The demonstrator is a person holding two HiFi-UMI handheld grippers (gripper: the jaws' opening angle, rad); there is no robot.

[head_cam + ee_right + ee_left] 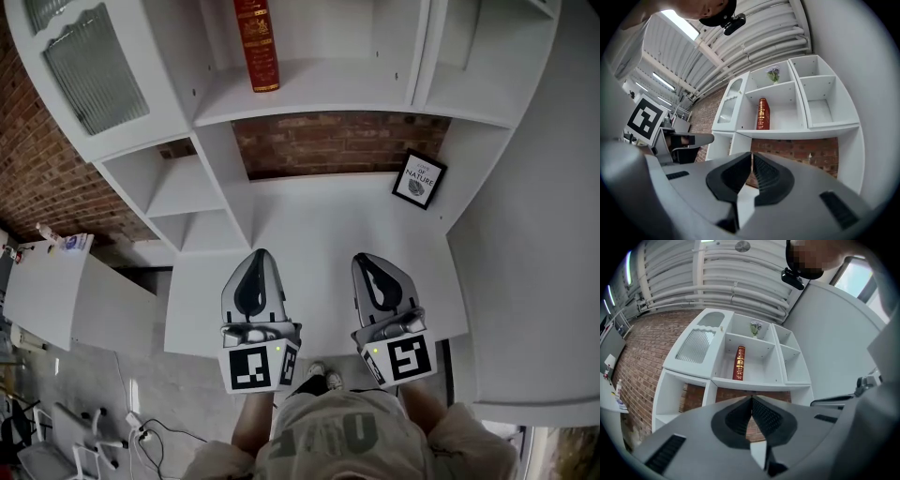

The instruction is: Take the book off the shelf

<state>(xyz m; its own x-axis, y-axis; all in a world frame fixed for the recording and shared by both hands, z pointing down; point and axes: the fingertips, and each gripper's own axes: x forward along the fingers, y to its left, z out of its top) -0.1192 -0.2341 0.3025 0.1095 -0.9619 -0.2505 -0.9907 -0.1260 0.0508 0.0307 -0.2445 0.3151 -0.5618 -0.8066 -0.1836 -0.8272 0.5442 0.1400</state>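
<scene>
A red book [256, 42] with gold lettering stands upright on a white shelf [309, 103], alone in its compartment; the left gripper view shows the book [739, 363] and so does the right gripper view, where the book [762, 114] stands well ahead. Both grippers hover side by side over the white desk surface [328, 216], well short of the shelf. My left gripper [259, 255] is shut with nothing in it. My right gripper [367, 260] is shut too, its pads touching at the tips and holding nothing.
A small framed picture [419, 178] leans at the back right of the desk. Brick wall [328, 141] shows behind the white shelving unit. A glass-fronted door [94, 66] closes the upper left compartment. A small flower [755, 327] sits on the top shelf.
</scene>
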